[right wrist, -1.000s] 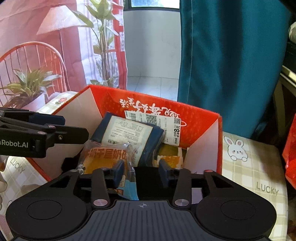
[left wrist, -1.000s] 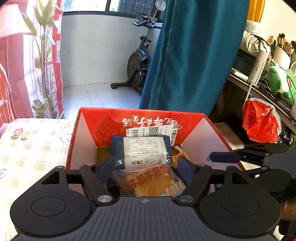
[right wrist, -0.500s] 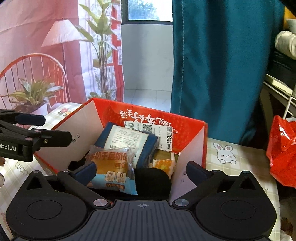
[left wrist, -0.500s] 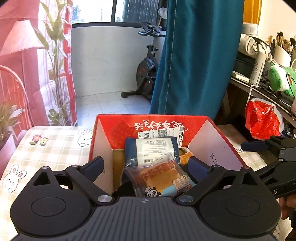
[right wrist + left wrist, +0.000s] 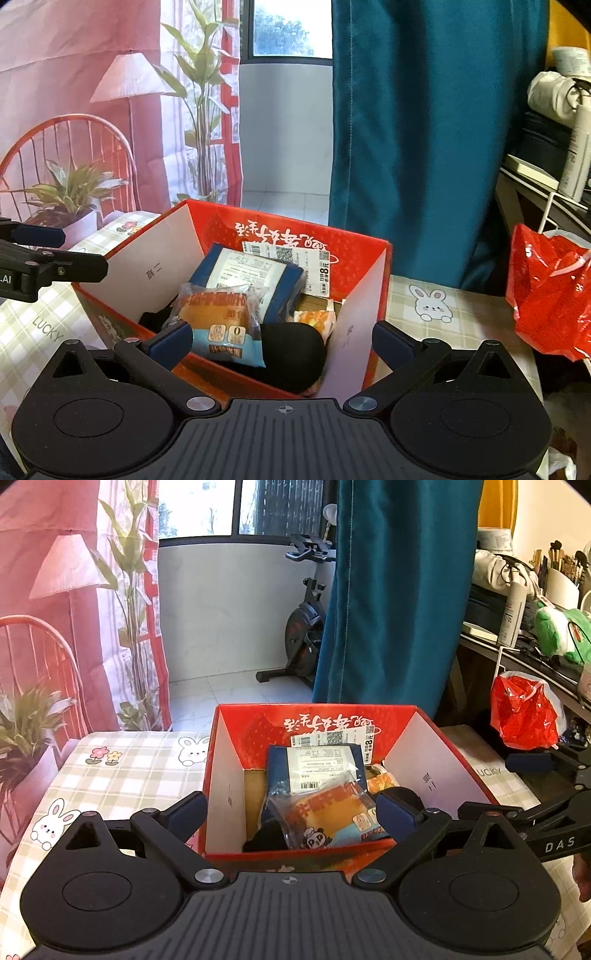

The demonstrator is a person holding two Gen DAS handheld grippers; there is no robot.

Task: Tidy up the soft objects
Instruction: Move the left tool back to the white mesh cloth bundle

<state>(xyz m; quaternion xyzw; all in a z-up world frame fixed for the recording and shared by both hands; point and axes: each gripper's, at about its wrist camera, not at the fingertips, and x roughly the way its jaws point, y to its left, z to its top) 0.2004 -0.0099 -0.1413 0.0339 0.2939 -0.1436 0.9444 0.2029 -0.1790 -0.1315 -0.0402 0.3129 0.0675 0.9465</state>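
A red cardboard box (image 5: pixel 225 775) (image 5: pixel 373 291) stands on the checked tablecloth. Inside it lie a clear bread packet with orange and blue print (image 5: pixel 328 818) (image 5: pixel 221 325), a dark blue packet with a white label (image 5: pixel 314 766) (image 5: pixel 255 278), a small orange packet (image 5: pixel 378 781) (image 5: pixel 316 319) and a black soft object (image 5: pixel 295 354). My left gripper (image 5: pixel 291 812) is open and empty, held just before the box's near wall. My right gripper (image 5: pixel 282 341) is open and empty, over the box's near corner. Each gripper shows at the edge of the other's view.
The table has a checked cloth with rabbits (image 5: pixel 110 771) (image 5: pixel 443 314). A red plastic bag (image 5: pixel 524 710) (image 5: pixel 550 299) hangs at the right. A teal curtain (image 5: pixel 391 590) is behind the box. A cluttered shelf (image 5: pixel 517 627) stands far right.
Both grippers opened wide and drew back from the box. The bread packet was let go and now lies in the box on the other packets.
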